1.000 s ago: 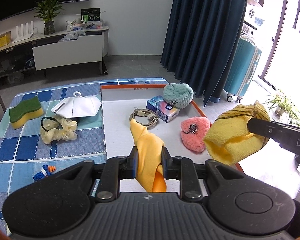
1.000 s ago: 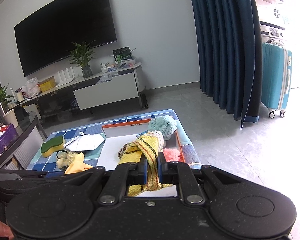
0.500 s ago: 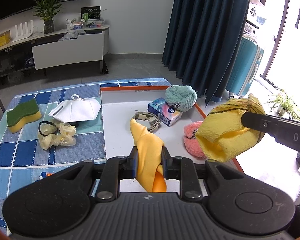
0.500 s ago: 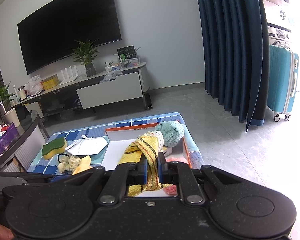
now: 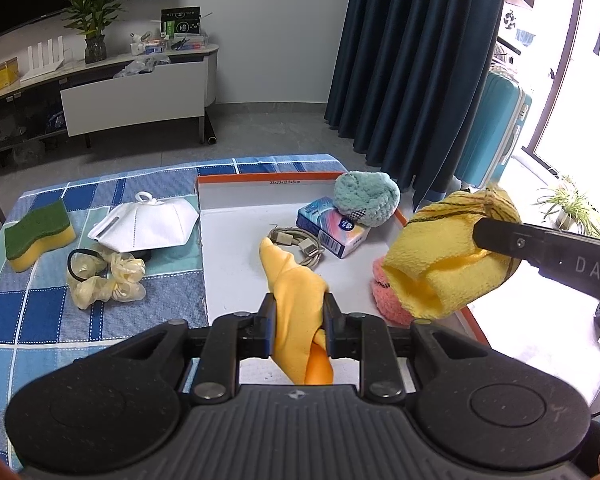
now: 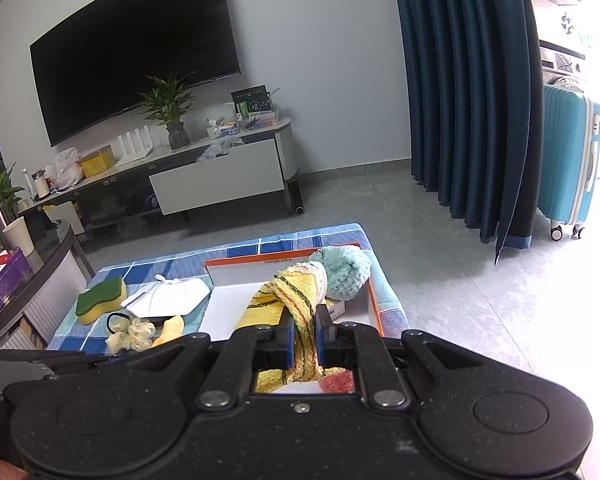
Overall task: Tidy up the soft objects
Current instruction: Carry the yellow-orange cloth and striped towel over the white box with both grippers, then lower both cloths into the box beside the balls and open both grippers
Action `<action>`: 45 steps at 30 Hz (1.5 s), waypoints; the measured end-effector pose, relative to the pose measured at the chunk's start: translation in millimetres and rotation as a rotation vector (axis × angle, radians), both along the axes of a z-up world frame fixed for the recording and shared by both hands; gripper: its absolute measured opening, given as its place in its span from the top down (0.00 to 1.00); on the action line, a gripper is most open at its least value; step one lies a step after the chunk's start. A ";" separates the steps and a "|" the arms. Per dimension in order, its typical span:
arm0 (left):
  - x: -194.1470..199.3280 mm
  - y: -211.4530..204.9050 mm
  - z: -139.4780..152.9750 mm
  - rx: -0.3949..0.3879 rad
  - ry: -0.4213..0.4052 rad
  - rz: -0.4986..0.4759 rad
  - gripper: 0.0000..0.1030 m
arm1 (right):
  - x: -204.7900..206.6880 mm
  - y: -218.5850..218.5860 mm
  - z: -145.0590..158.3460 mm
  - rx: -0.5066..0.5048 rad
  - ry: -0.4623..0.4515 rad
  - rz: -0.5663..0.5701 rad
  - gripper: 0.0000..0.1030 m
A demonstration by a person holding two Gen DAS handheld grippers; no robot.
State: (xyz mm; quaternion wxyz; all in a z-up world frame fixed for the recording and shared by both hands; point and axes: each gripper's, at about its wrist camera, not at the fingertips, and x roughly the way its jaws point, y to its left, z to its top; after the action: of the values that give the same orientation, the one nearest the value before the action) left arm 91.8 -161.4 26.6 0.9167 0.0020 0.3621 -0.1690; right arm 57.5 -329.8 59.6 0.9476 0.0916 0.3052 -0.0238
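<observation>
Yellow towel: you have the striped yellow terry cloth (image 5: 440,276) pinched tight in your right gripper (image 6: 303,334), jaws drawn as near together as they go, the fabric bunched between the blue pads.
Orange cloth: your left gripper (image 5: 299,322) holds the smooth orange-yellow cloth (image 5: 292,280) on a narrow opening, and the cloth stands up out of the jaws over the near end of the tray.
What changed: over the last second your right hand has carried the towel sideways, from beyond the tray's right edge to hanging over that edge, above the pink fluffy pad (image 5: 384,298). Your left hand has kept its place and its grip.
Tray: the white tray with the orange rim (image 5: 260,178) already holds the teal fluffy pad (image 5: 366,198), the tissue pack (image 5: 332,232), a coiled USB cable (image 5: 296,242) and the pink pad.
Still outside: the sponge (image 5: 36,236), the white face mask (image 5: 146,226) and the pale scrunchie (image 5: 108,280) lie on the blue checked tablecloth (image 5: 40,312), left of the tray.
Meaning for the task: both cloths look close to delivery; the bare white floor between the cable and the pink pad seems the likeliest spot.
Caution: the towel hangs half past the rim, so bring it further inward before you let go.
</observation>
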 end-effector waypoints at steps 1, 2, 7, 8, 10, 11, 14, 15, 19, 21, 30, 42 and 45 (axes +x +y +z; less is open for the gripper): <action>1.3 -0.4 -0.7 0.000 0.003 -0.001 0.76 | 1.9 -0.1 -0.7 0.000 0.002 0.001 0.87; 2.6 -1.0 -1.3 0.000 0.005 -0.001 0.76 | 4.7 -0.1 -1.5 0.001 0.005 0.003 0.87; 9.0 -3.7 -5.4 0.000 0.018 -0.003 0.76 | 17.8 -0.1 -5.7 0.000 0.017 0.008 0.87; 10.3 -4.6 -6.4 0.001 0.020 -0.004 0.76 | 20.3 0.3 -6.4 0.001 0.019 0.008 0.87; 12.7 -6.1 -8.5 0.001 0.026 -0.007 0.76 | 25.1 0.1 -8.7 0.002 0.025 0.009 0.87; 13.4 -6.9 -9.9 0.001 0.029 -0.008 0.76 | 27.2 0.2 -10.1 0.002 0.027 0.010 0.87; 16.8 -8.7 -13.4 0.002 0.039 -0.009 0.76 | 33.9 1.0 -13.7 0.002 0.035 0.015 0.87; 17.9 -9.2 -14.5 0.003 0.042 -0.009 0.76 | 35.9 1.0 -14.8 0.003 0.037 0.016 0.87; 22.0 -11.3 -17.8 0.006 0.049 -0.010 0.76 | 43.1 0.9 -19.5 0.010 0.046 0.021 0.86; 24.2 -12.0 -19.5 0.006 0.053 -0.009 0.76 | 46.5 2.0 -21.4 0.011 0.050 0.024 0.86; 30.9 -12.8 -27.9 0.004 0.079 -0.008 0.76 | 63.8 1.9 -32.5 0.028 0.067 0.030 0.53; 23.8 -24.3 -34.7 -0.045 0.119 -0.081 0.71 | 51.0 -12.2 -22.3 0.037 0.011 -0.020 0.41; 19.7 -27.8 -32.8 -0.054 0.110 -0.099 0.61 | 46.3 -11.3 -19.3 0.033 0.002 -0.017 0.41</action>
State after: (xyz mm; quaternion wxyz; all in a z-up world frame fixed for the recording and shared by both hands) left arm 111.5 -189.1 -6.2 0.8856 -0.0144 0.4067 -0.2237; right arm 103.8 -341.2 40.3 0.9454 0.1096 0.3057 -0.0268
